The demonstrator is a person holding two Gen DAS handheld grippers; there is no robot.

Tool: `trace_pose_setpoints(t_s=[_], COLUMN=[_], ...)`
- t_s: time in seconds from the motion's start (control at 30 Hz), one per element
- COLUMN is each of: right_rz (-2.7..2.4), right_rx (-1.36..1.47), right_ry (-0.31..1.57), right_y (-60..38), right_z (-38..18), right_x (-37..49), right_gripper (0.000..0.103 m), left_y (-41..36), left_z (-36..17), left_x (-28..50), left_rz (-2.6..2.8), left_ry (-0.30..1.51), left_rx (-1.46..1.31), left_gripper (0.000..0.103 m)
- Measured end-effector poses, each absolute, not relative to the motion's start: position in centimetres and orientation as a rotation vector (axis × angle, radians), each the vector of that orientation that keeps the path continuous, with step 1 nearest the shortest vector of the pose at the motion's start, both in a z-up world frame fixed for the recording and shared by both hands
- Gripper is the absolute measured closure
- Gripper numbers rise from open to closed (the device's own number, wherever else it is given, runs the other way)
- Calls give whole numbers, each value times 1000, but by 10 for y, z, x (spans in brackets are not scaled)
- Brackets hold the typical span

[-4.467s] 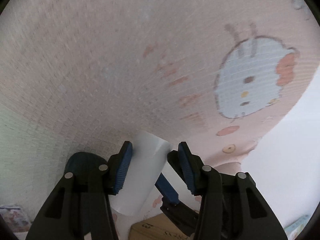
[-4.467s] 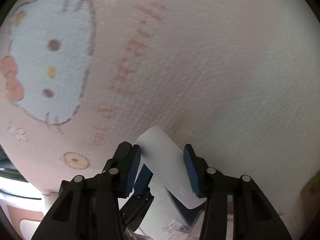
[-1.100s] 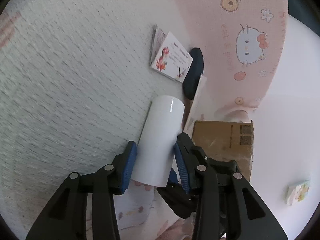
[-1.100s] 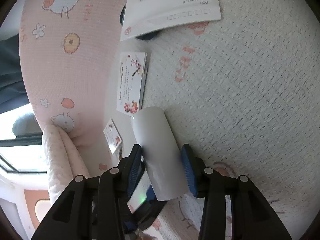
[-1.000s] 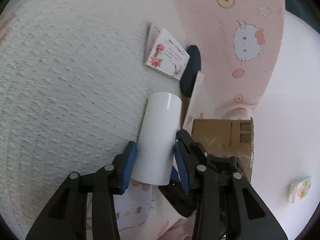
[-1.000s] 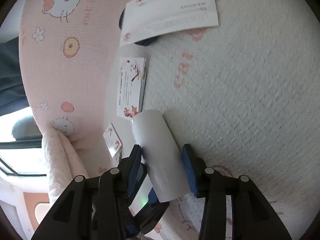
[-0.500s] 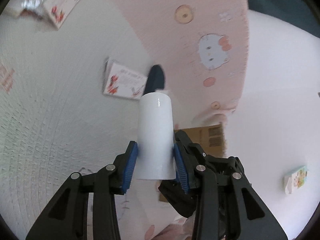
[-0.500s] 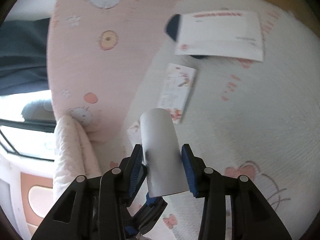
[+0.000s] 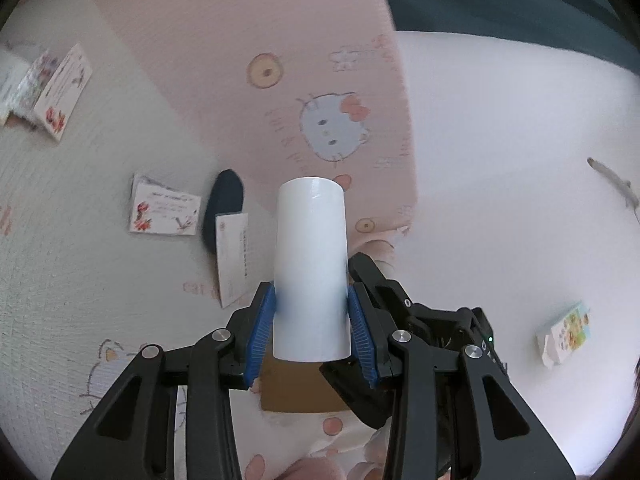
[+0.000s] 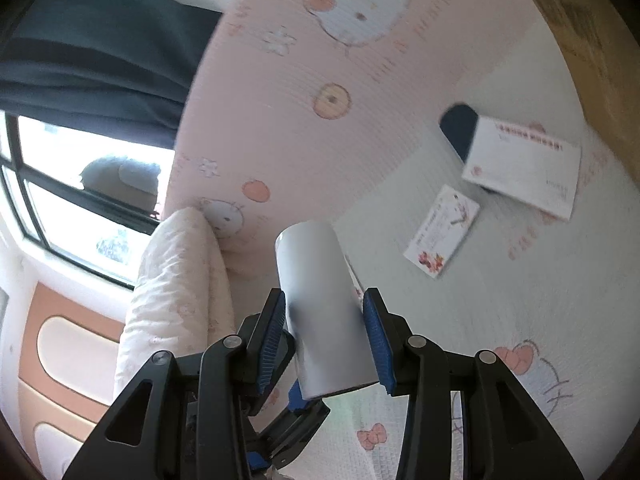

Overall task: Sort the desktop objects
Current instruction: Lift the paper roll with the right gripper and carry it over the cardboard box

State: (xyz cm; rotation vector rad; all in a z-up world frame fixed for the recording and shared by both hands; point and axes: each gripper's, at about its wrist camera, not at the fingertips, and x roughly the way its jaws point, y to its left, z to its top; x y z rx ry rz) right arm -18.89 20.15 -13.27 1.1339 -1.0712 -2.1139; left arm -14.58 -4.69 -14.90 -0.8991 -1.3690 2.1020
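Both grippers grip the same white cylinder [image 9: 310, 268], one at each end. The left gripper [image 9: 311, 320] has its blue pads pressed against the sides of one end, and the right gripper [image 10: 326, 338] is clamped the same way on the other end, each partly closed to the cylinder's width. The cylinder hangs in the air well above the patterned bed cover [image 9: 60, 240], touching nothing else. Below lie a floral card [image 10: 442, 236], a white envelope [image 10: 524, 166] partly over a dark blue object [image 10: 460, 128], and a cardboard box [image 9: 296, 390] just under the cylinder. This looks like the carrying step; next it needs a destination, perhaps the box, and both hands lowering together so the cylinder does not twist
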Motion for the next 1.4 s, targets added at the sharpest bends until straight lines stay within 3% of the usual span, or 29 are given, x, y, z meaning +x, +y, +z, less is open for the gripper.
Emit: trace_pose_setpoints(t_s=[0.37,0.73,1.03,1.4], right_rz=[-2130,-2259,-2343,-2264], right_rx=[1021,914,967,1116], right_ry=[-1051,-1087,-1191,-1221], right_y=[242,359,449,488], right_z=[-103,-73,-78,-93], right_x=[-177,-176,-164,-179], right_gripper=[65,65,65,65], left_y=[-7,109,197,233], left_z=[-110,-90,-103,-108], left_x=[-145,-184,-198,-201], left_rz=[2113,1978,1864,1913], left_ry=[-1249,-1090,-1004,-900], left_rx=[-880,-913,-1031,-1140], left_gripper=[62,62,62,64])
